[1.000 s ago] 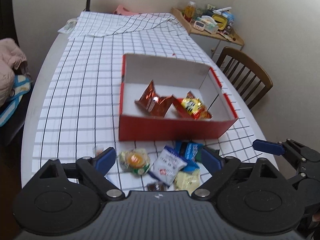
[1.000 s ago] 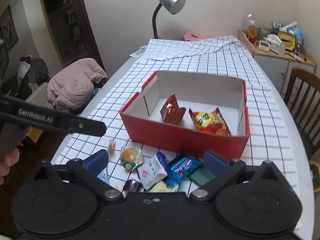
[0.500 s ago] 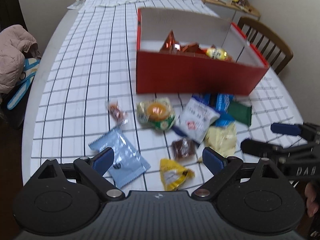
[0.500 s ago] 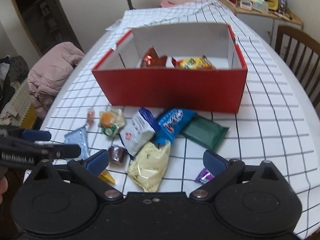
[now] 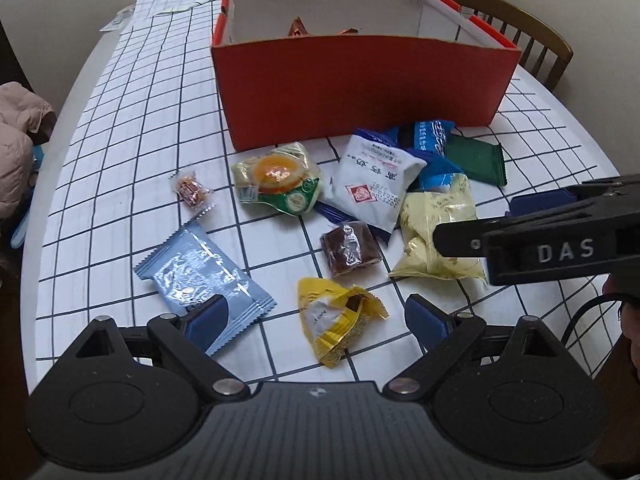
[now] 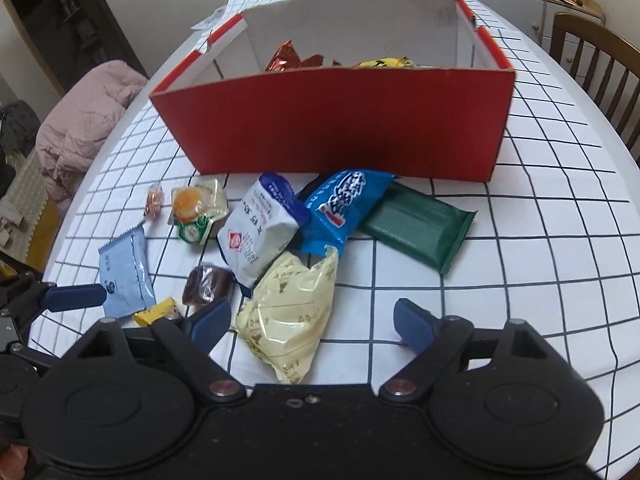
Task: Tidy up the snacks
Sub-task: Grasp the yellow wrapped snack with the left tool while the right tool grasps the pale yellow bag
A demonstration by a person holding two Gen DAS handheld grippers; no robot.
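The right gripper [image 6: 312,322], jaws closing but empty, straddles the pale yellow packet [image 6: 292,316] (light, crinkly, slippery): pinch its puffed middle.

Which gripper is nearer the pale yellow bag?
Right. The right gripper is over the pale yellow bag, jaws closing around it, pads not yet touching. The left gripper sits off to the side, around the small yellow wrapper.
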